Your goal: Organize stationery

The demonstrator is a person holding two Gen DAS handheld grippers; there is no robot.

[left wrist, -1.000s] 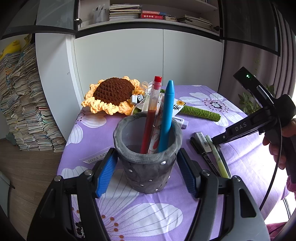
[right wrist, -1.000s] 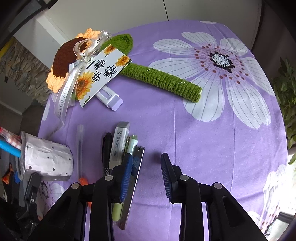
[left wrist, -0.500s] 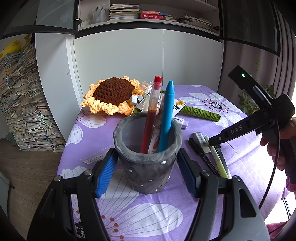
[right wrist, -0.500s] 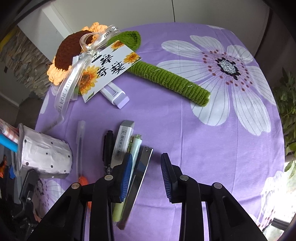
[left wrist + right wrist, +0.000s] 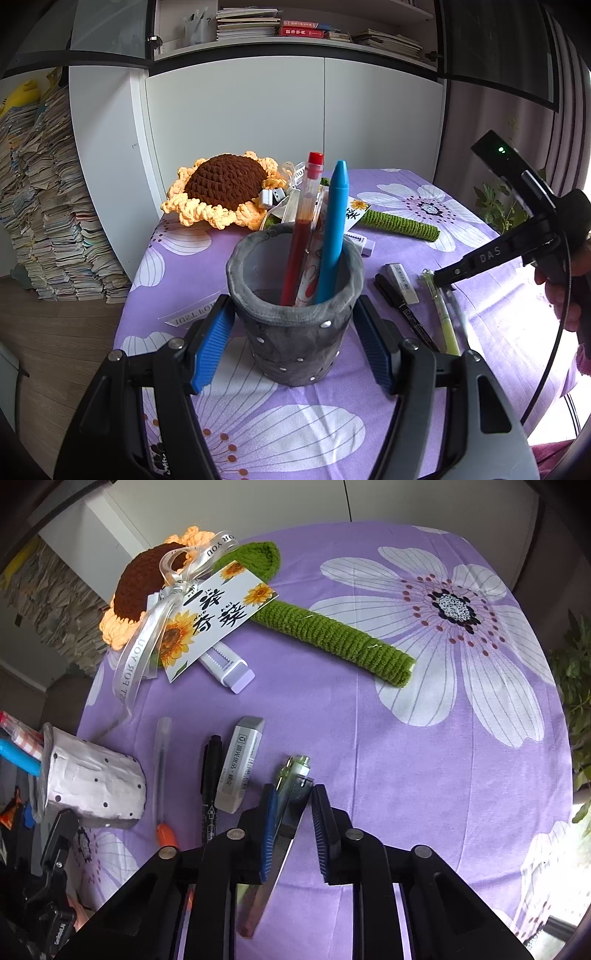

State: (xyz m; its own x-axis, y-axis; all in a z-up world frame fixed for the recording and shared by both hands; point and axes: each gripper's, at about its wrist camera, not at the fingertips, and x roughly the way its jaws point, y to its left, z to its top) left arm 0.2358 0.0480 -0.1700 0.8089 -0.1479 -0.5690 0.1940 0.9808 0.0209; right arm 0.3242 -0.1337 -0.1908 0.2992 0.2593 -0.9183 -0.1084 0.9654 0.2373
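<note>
— Where is the holder?

— Between the fingers of my left gripper [image 5: 293,304]; the grey felt pen cup with white dots [image 5: 295,339] stands upright on the worktop under its purple flowered cloth [image 5: 369,738], and the blue pads sit against its two sides, so I have hold of it; a red-capped pen [image 5: 304,229] and a blue crayon-shaped pen [image 5: 334,229] stand inside, with a patterned one between them.

— And your right?

— My right gripper [image 5: 293,789] points steeply down at the row of loose pieces beside the cup; its fingers have just been closing and are now nearly together on the flat silver metal ruler [image 5: 280,842], which sits tilted on edge between them; the pale green pen [image 5: 297,766] lies against the ruler, its tip poking out past the fingertips; I cannot tell whether it is pinched too.

— What lies loose?

— Just left of the fingers, a grey-and-white rectangular eraser [image 5: 240,764], then a black marker [image 5: 210,775], then a clear pen with an orange end [image 5: 161,768]; beyond them, a crocheted sunflower with a green stem [image 5: 225,184].
</note>
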